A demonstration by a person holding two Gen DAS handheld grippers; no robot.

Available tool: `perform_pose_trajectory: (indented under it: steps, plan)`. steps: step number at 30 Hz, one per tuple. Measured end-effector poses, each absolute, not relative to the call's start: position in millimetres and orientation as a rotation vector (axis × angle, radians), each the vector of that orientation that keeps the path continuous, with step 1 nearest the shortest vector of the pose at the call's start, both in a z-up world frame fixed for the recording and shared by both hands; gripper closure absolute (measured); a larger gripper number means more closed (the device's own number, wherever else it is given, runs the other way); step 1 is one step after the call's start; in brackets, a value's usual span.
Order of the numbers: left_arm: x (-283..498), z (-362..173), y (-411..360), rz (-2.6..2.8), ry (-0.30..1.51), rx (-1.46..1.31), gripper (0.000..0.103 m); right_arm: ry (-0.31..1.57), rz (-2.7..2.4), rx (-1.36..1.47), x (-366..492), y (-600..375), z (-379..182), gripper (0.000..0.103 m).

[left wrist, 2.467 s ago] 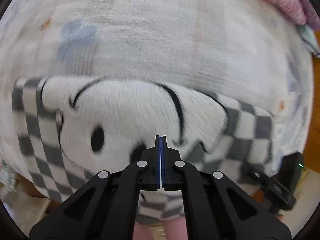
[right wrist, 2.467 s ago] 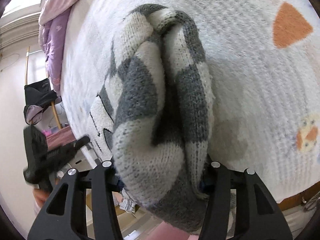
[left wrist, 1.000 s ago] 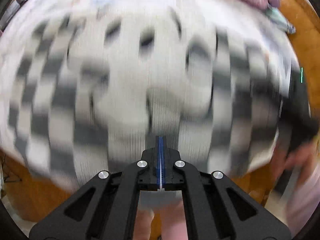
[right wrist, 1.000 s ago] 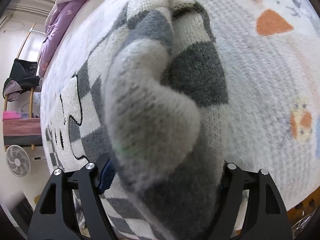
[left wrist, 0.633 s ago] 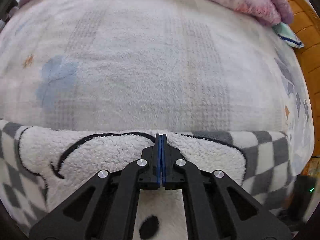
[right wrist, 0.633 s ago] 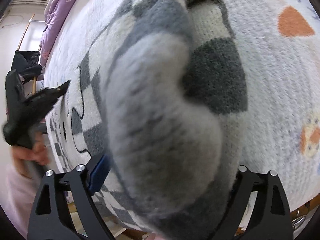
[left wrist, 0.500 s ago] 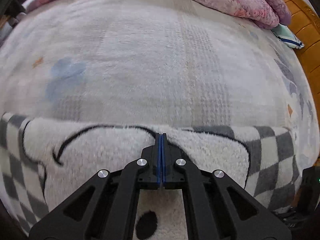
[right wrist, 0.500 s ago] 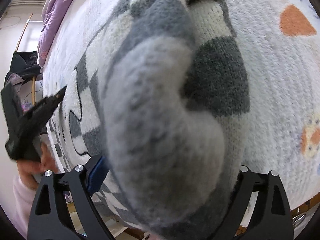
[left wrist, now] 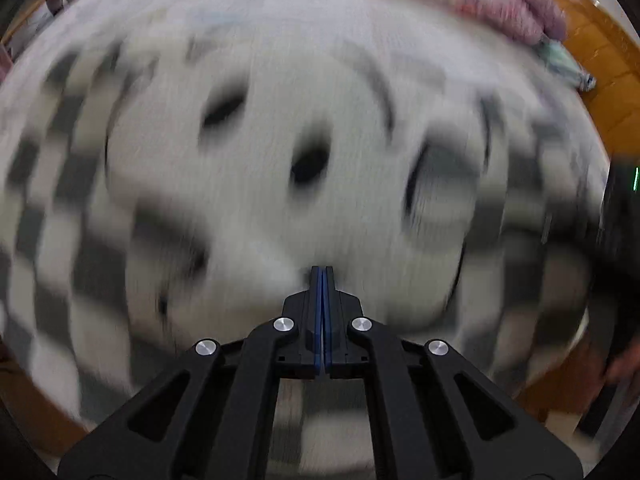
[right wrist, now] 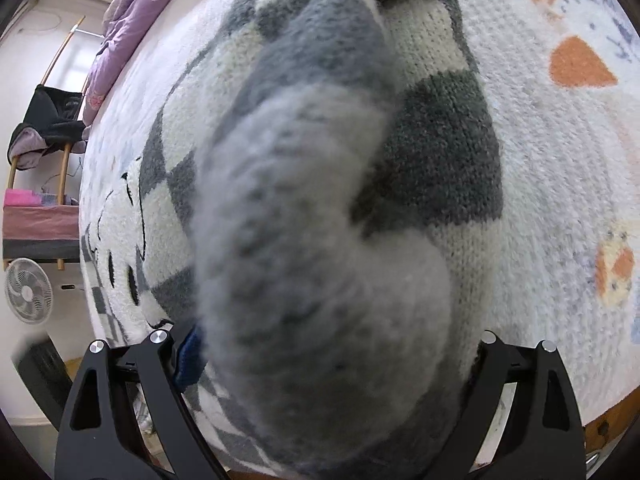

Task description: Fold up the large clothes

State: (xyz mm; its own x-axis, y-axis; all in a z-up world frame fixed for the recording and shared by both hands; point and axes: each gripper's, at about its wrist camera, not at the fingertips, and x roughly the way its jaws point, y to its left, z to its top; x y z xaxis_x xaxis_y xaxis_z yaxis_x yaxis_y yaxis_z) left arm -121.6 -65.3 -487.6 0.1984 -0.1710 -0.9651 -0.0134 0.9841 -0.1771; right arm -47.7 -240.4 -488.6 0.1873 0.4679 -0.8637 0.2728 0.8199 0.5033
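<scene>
Spread over a bed, a pale fleecy blanket (right wrist: pixel 552 184) with orange and blue cartoon patches fills the right wrist view, and a rumpled purple-pink quilt (right wrist: pixel 132 20) lies along its far edge. On the blanket lies a grey-and-cream checked knitted sweater (right wrist: pixel 440 152) with a fluffy white cartoon face outlined in black. A thick bunched fold of it rises close to the camera, blurred, between the fingers of the black right gripper (right wrist: pixel 328 360). Its jaws have just been opening and now stand wide apart, with the fold filling the gap between them; whether the blue pads press on the knit cannot be told. A white floor fan (right wrist: pixel 28 290) and a wooden chair draped with dark clothes (right wrist: pixel 52 116) stand by the wall at the left.

From the left wrist, everything is smeared by motion blur. The black left gripper (left wrist: pixel 322 280) points down at the sweater's white face, its blue-lined jaws pressed together with nothing between them. Orange-brown wooden flooring (left wrist: pixel 612 80) shows beyond the bed.
</scene>
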Motion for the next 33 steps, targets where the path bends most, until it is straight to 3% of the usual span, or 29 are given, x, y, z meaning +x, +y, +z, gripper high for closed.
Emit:
perform_pose_trajectory:
  steps: [5, 7, 9, 12, 20, 33]
  plan:
    - [-182, -496, -56, -0.153, 1.327, -0.133, 0.103, 1.359, 0.167, 0.724, -49, -248, -494, 0.011]
    - [-178, -497, -57, -0.157, 1.336, -0.131, 0.103, 1.355, 0.137, 0.753, -50, -255, -493, 0.026]
    - [-174, -499, -57, -0.151, 1.347, -0.148, 0.103, 1.344, 0.109, 0.772, -53, -261, -486, 0.050]
    - [-174, -499, -61, -0.148, 1.342, -0.126, 0.103, 1.294, 0.146, 0.810, -61, -262, -469, 0.059]
    - [-173, -500, -64, -0.108, 1.359, -0.126, 0.102, 1.249, 0.265, 0.961, -68, -242, -426, 0.064]
    - [-152, -507, -41, -0.118, 1.408, -0.338, 0.100, 1.360, 0.557, 0.765, -20, -141, -349, 0.065]
